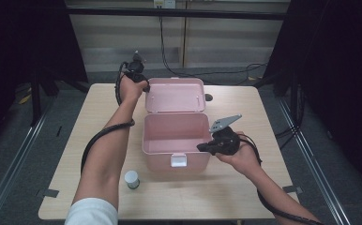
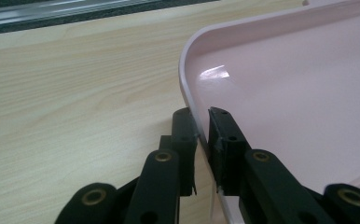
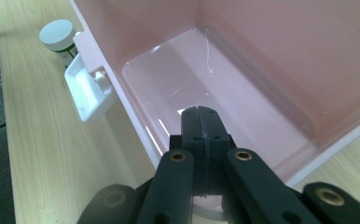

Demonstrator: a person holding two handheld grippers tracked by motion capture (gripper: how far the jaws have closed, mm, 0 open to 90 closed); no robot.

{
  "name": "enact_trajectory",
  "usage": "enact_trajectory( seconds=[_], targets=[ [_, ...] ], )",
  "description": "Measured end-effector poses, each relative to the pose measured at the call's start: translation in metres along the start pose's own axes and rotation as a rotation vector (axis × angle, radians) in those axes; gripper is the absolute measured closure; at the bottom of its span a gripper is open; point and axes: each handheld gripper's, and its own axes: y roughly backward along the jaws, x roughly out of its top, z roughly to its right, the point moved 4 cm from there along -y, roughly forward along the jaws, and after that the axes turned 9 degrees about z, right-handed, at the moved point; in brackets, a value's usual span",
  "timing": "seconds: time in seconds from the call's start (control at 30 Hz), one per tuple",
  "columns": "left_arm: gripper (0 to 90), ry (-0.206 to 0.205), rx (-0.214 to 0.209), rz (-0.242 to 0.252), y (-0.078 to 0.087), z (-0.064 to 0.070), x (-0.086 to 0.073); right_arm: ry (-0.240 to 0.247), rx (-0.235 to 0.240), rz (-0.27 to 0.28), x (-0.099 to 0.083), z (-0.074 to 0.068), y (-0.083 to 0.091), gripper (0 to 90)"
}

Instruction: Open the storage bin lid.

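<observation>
An open pink plastic box (image 1: 162, 151) stands in the middle of the table, its lid (image 1: 174, 96) tilted back and its inside bare. My left gripper (image 1: 145, 86) is at the lid's far left corner. In the left gripper view it (image 2: 202, 126) is shut on the lid's rim (image 2: 187, 88), one jaw on each side. My right gripper (image 1: 200, 147) hangs over the box's right front corner. Its jaws (image 3: 200, 112) are pressed together with nothing between them, above the box floor (image 3: 225, 79).
A small white-capped bottle (image 1: 131, 179) stands on the table in front of the box, left of the white latch (image 1: 178, 160); both bottle (image 3: 59, 39) and latch (image 3: 87, 93) appear in the right gripper view. A small dark object (image 1: 208, 97) lies behind the lid's right end.
</observation>
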Motion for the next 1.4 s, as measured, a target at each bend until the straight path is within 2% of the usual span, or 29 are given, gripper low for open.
enact_trajectory(
  seconds=[0.03, 0.27, 0.47, 0.6, 0.7, 1.2, 1.4],
  targets=[
    [80.8, 0.011, -0.002, 0.0, -0.001, 0.0, -0.001, 0.004, -0.002, -0.001, 0.0, 0.0, 0.0, 90.0],
    [80.2, 0.001, -0.002, -0.006, -0.003, 0.0, -0.004, 0.006, 0.002, 0.0, -0.001, -0.001, 0.001, 90.0],
    [79.7, 0.013, 0.001, -0.007, -0.006, 0.0, -0.008, 0.009, 0.0, -0.011, -0.001, -0.003, 0.002, 90.0],
    [79.2, -0.002, -0.003, -0.009, -0.008, 0.0, -0.01, 0.003, -0.002, -0.008, -0.001, -0.004, 0.002, 90.0],
    [79.2, 0.007, -0.001, -0.007, -0.009, 0.0, -0.012, -0.002, -0.001, -0.005, -0.002, -0.004, 0.002, 90.0],
    [80.3, -0.013, -0.007, -0.01, -0.006, 0.003, -0.016, 0.003, -0.007, -0.002, -0.003, -0.006, 0.004, 90.0],
    [79.3, 0.0, 0.0, -0.007, -0.001, 0.002, -0.016, 0.003, -0.014, -0.002, -0.002, -0.006, 0.004, 90.0]
  ],
)
